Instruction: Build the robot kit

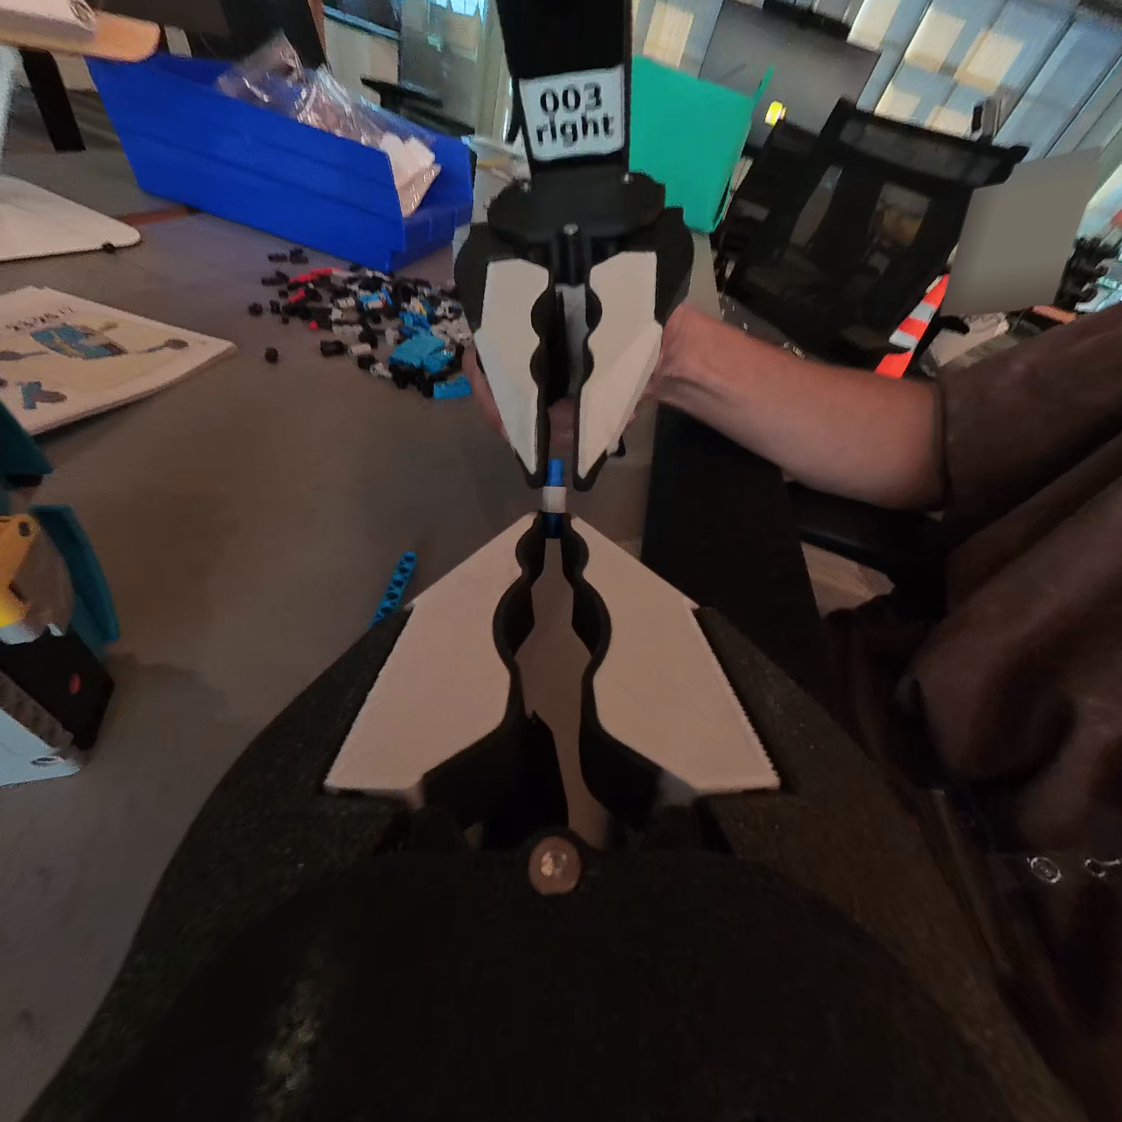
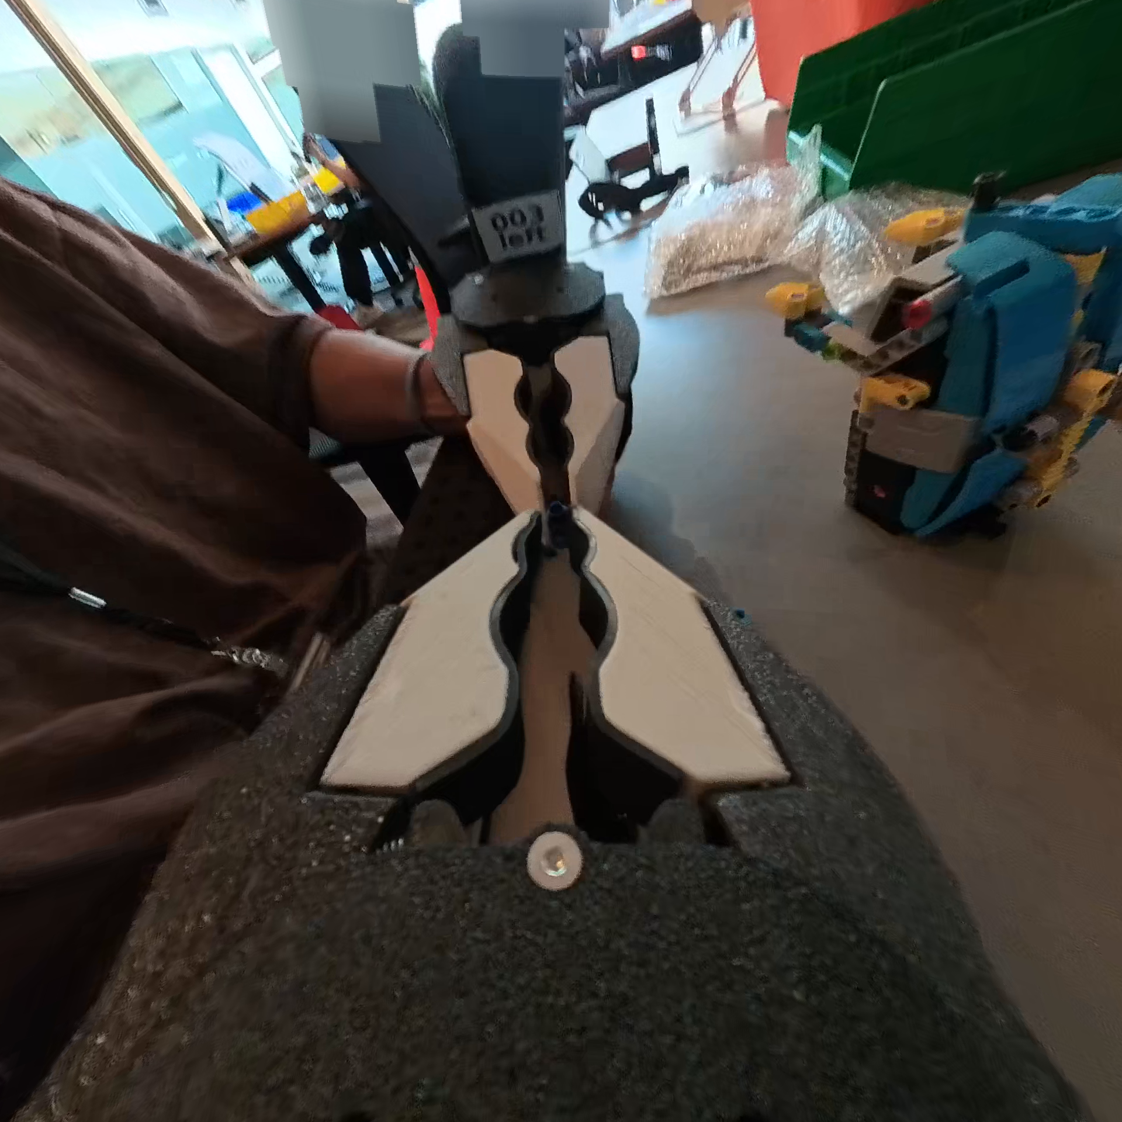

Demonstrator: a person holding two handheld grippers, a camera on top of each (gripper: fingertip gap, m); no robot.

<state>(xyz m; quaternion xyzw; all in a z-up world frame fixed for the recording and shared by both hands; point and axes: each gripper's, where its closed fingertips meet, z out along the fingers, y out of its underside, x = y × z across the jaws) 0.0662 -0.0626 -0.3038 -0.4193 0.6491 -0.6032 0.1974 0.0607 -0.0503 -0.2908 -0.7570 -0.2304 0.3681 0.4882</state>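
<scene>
While the left gripper [image 1: 551, 527] and right gripper [image 1: 556, 476] meet tip to tip above the grey counter [image 1: 243, 522], each set of fingers is closed on one end of a small blue-and-white stacked plastic piece [image 1: 555, 499]. Gripped from both ends, it hangs clear of the counter, well apart from the loose pile of black and blue bricks [image 1: 376, 322].

Two grippers: the left gripper [image 1: 554, 527] and the right gripper [image 1: 555, 479], tips facing. One small blue-and-white pin [image 1: 555, 499] between their fingertips. One blue bin [image 1: 273, 164], one instruction booklet [image 1: 91, 352], one loose blue beam [image 1: 394, 586], one brick pile [image 1: 376, 322] left of them. One brick-built model [image 2: 983, 376].
</scene>
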